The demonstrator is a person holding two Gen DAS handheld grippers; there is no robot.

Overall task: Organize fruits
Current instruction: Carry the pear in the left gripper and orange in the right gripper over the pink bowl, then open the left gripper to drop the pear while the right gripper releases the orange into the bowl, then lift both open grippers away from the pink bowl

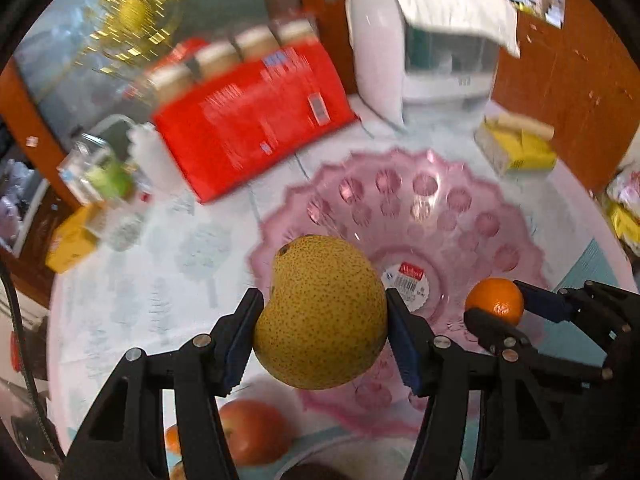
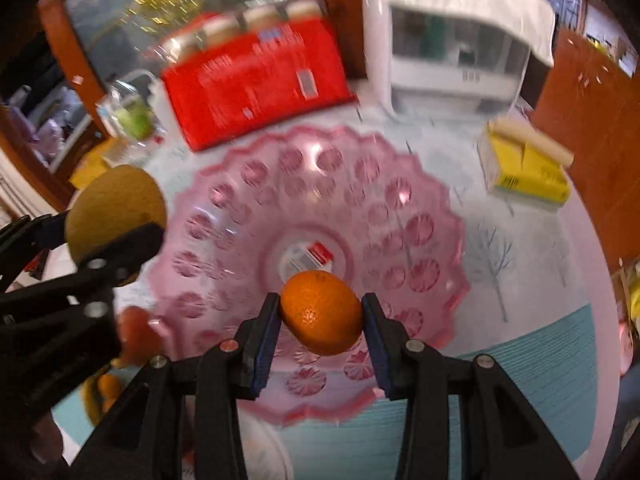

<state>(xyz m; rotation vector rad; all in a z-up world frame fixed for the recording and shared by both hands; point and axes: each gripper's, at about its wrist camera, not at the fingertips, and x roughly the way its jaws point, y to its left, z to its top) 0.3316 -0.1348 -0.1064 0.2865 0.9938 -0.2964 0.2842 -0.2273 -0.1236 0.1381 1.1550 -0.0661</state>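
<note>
My left gripper (image 1: 322,316) is shut on a speckled yellow pear (image 1: 320,312), held above the near left rim of a pink scalloped glass bowl (image 1: 452,216). My right gripper (image 2: 320,316) is shut on a small orange (image 2: 322,312), held over the near part of the same bowl (image 2: 400,200). The bowl holds no fruit; a sticker shows at its centre. The orange (image 1: 495,300) and right gripper (image 1: 498,304) show at the right of the left wrist view. The pear (image 2: 114,208) and left gripper show at the left of the right wrist view.
A red apple (image 1: 256,430) and a small orange (image 1: 173,438) lie on the table below the left gripper. A red box (image 1: 248,120) stands behind the bowl, a white appliance (image 1: 420,48) at the back right, a yellow box (image 1: 516,148) to the right.
</note>
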